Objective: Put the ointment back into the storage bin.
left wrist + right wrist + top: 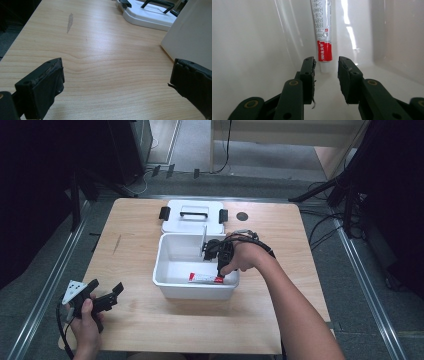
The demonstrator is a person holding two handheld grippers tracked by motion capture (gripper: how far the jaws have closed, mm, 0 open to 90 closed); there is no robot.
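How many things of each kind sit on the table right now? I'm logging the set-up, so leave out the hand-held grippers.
White box: 1
White lid with black handle and clips: 1
Red-and-white tube, lying in the box: 1
Total: 3

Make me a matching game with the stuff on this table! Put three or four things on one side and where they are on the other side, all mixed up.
Things:
1. tube
2. lid
3. left gripper
4. right gripper

Places:
A. on the table behind the white bin
B. reaching down inside the bin
C. lying on the bin's floor
D. over the bare table, near its front left corner

Pairs: 1-C, 2-A, 3-D, 4-B
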